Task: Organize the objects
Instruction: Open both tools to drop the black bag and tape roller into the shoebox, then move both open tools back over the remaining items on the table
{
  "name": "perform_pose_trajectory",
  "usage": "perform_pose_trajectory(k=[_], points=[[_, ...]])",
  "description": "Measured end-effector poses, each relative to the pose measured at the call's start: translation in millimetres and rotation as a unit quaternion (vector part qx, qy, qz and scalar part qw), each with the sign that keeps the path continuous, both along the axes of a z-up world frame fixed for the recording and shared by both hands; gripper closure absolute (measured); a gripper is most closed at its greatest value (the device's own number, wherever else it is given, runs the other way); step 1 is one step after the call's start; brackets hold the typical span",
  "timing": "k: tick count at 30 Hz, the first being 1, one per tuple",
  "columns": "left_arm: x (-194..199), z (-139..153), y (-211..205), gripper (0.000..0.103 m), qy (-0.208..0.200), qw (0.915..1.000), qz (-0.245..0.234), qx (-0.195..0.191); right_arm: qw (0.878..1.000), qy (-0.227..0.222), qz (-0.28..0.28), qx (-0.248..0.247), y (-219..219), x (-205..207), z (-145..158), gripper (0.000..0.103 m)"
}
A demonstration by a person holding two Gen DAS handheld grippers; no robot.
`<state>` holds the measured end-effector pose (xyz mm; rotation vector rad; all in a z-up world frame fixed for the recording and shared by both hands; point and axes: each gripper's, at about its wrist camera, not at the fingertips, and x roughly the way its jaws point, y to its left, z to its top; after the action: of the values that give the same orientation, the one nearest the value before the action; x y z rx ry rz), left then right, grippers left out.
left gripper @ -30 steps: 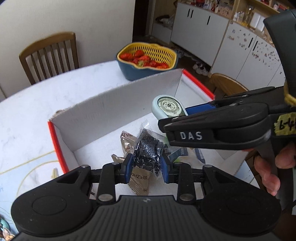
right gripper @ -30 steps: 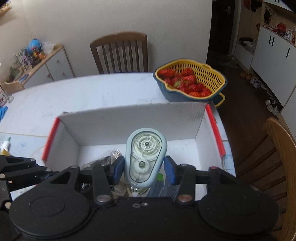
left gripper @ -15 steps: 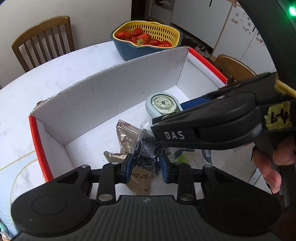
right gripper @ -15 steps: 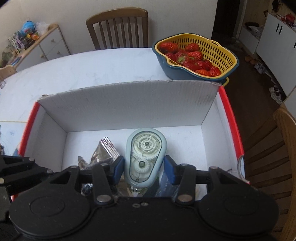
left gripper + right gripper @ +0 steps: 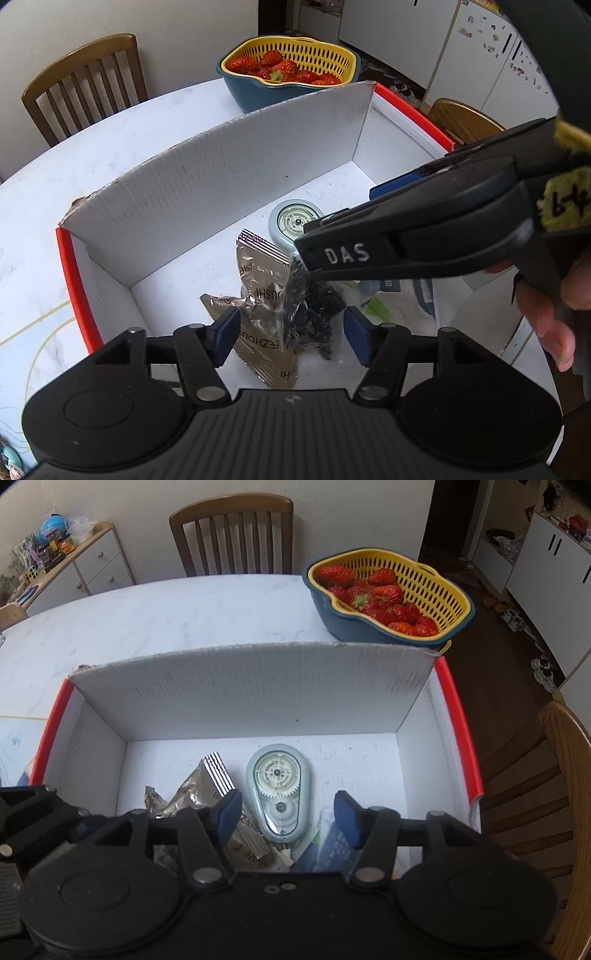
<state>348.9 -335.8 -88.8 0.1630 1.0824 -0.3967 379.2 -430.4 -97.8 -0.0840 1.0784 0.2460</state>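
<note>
Correction tape (image 5: 277,794) inside white box (image 5: 251,694)

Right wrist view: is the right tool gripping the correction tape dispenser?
No: the right tool is open, and the correction tape dispenser lies free on the box floor.

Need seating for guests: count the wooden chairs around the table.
2 in the right wrist view: one chair at the far side of the table, another chair at its right side beside the box. Others may be out of view.
</note>
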Motion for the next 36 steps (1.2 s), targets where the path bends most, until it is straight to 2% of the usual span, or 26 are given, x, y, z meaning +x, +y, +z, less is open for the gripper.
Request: perform_pose_trajectory(k=[7, 15, 23, 26, 36], points=[[-9, 11, 9, 0.042, -0.014, 0.9997, 0.01, -0.019, 1.0, -0.019, 0.003, 0.013, -4, -15, 18, 0.041], [-24, 29, 23, 0.037, -0.041, 0.9982, 0.024, -0.038, 0.999, -0.042, 0.005, 0.028, -11, -40, 39, 0.04], [-45, 53, 43, 0.035, -0.071, 0.9949, 0.037, -0.061, 0.996, -0.064, 0.009, 0.058, -18, -69, 61, 0.034], [-55, 62, 54, 0.029, -0.083, 0.9932, 0.045, -0.068, 0.995, -0.074, 0.011, 0.068, -19, -82, 69, 0.03], [-87, 84, 92, 0.025, -0.112, 0.99, 0.05, -0.07, 0.988, -0.108, 0.009, 0.109, -9, -125, 92, 0.016]])
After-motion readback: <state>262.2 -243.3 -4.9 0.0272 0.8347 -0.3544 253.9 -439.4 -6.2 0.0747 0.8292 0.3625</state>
